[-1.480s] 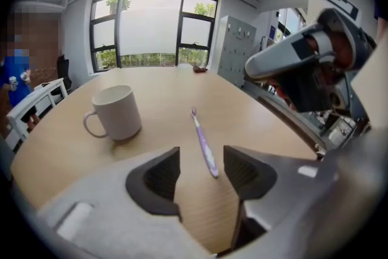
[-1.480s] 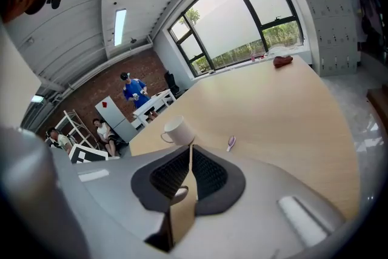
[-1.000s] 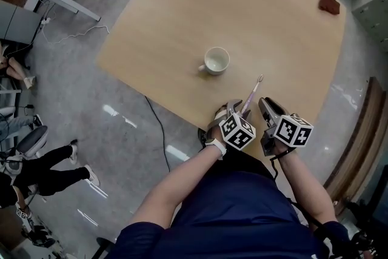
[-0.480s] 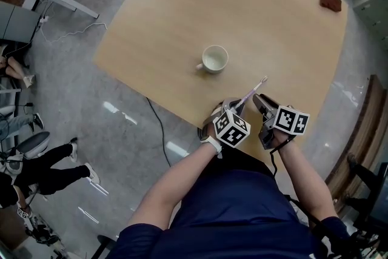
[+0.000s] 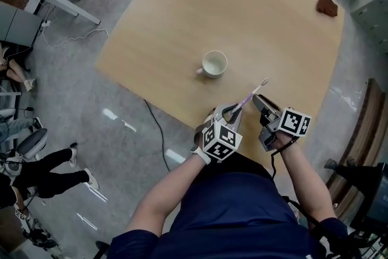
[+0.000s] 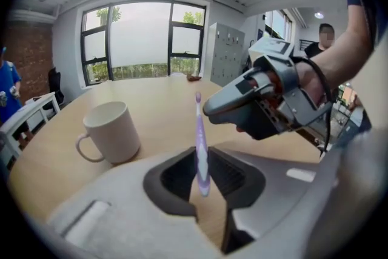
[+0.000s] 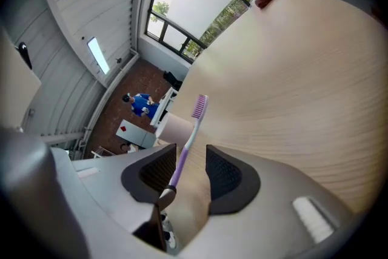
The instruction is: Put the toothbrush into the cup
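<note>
Jaws of the left gripper pinch the toothbrush, bristles ahead, to carry it to the cup front-left, while the right gripper is opening its jaws, the brush loose between them.

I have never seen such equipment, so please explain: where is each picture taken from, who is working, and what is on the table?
There is no robot here. A person holds hand-operated tongs in each hand, and the patterned cubes are part of them. One picture comes from a camera on the person's head, looking down. The other two come from cameras riding on each pair of tongs.

On the table stand a white cup and, at the far corner, a small brown thing.

The left tongs are shut on a purple toothbrush, with the brush end pointing away. The right tongs are opening. The toothbrush stands between them, but their pads do not press it.
</note>
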